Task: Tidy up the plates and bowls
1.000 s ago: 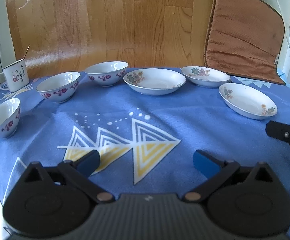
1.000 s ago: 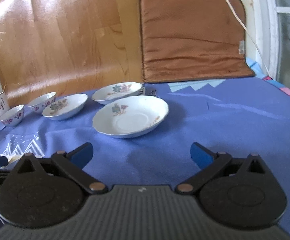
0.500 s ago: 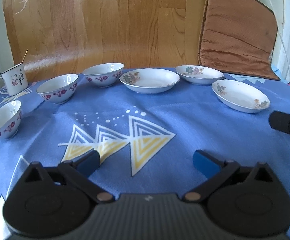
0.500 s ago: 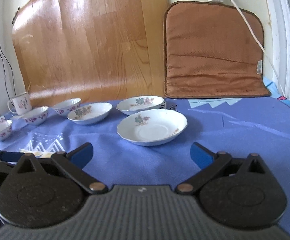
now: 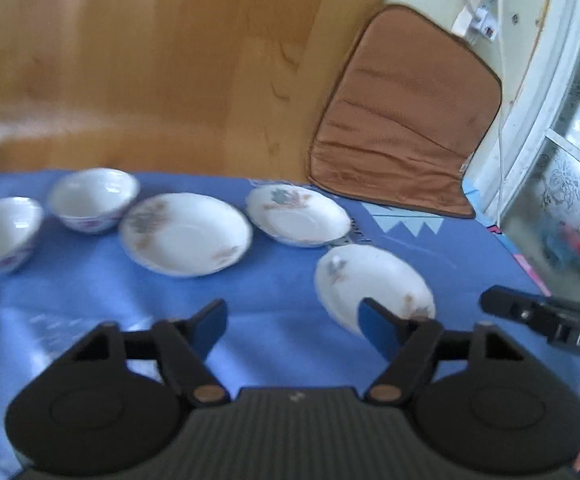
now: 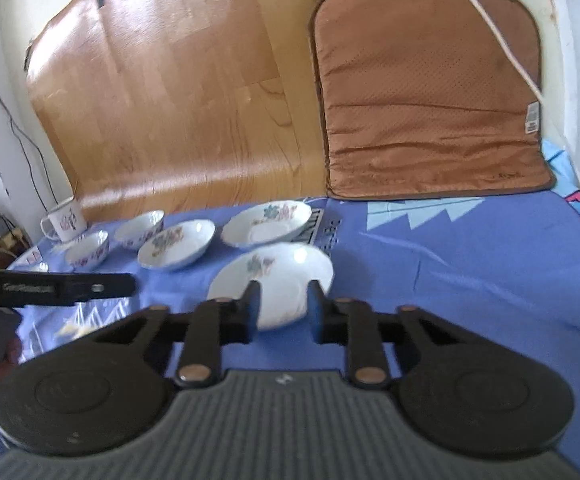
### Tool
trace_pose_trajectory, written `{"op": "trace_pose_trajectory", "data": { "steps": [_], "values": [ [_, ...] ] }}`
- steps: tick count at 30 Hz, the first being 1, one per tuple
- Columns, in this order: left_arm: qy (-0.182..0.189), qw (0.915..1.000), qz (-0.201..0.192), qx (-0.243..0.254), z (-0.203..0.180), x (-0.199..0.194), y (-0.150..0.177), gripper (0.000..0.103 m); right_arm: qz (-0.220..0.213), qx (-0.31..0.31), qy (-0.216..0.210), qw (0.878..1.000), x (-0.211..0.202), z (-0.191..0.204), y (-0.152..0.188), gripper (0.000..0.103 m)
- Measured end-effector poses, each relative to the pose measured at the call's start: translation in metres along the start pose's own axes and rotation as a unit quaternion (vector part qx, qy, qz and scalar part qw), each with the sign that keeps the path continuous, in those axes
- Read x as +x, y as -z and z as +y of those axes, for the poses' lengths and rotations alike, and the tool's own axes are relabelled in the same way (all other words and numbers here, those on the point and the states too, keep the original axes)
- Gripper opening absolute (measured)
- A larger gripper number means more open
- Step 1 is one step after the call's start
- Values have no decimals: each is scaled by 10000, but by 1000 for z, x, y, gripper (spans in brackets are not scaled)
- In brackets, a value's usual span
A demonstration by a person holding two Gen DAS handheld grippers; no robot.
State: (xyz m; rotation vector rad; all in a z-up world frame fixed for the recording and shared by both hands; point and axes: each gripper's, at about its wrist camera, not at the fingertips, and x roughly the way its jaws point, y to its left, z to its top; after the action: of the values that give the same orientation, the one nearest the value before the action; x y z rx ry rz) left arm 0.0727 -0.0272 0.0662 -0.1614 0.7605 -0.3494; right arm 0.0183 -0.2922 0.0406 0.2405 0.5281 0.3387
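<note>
The nearest plate [image 6: 274,280] lies flat on the blue cloth [image 6: 450,280], at about twelve o'clock from my right tool [image 6: 282,306], with two more plates [image 6: 268,224] at eleven and the bowls [image 6: 138,230] farther toward ten. My right tool has just been closing; its jaws stand narrow with nothing pinched between them, the plate rim lying beyond and below the tips. My left tool [image 5: 292,326] has been closing too, is still partly open and empty, with that same plate at one o'clock. To lift well, I judge I should reopen the right tool, come in low at the near rim, and pinch the lip before stacking it.
</note>
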Motion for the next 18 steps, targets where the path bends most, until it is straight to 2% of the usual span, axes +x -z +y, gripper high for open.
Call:
{"op": "trace_pose_trajectory", "data": {
  "steps": [3, 7, 10, 16, 18],
  "values": [
    [91, 9989, 370, -287, 2, 33, -13, 55, 238, 143, -49, 9996, 20, -10, -10, 22],
    [320, 9956, 648, -590, 4, 60, -15, 54, 550, 348, -13, 9979, 41, -26, -16, 25],
    [273, 9953, 711, -596, 3, 70, -15, 54, 770, 529, -3, 9956, 52, -38, -18, 26],
    [230, 9955, 793, -468, -2, 85, -14, 53, 1260, 1127, -263, 9853, 76, -55, -17, 26],
    [318, 9953, 816, -403, -6, 85, -13, 41, 1348, 1223, -353, 9827, 79, -54, -15, 26]
  ]
}}
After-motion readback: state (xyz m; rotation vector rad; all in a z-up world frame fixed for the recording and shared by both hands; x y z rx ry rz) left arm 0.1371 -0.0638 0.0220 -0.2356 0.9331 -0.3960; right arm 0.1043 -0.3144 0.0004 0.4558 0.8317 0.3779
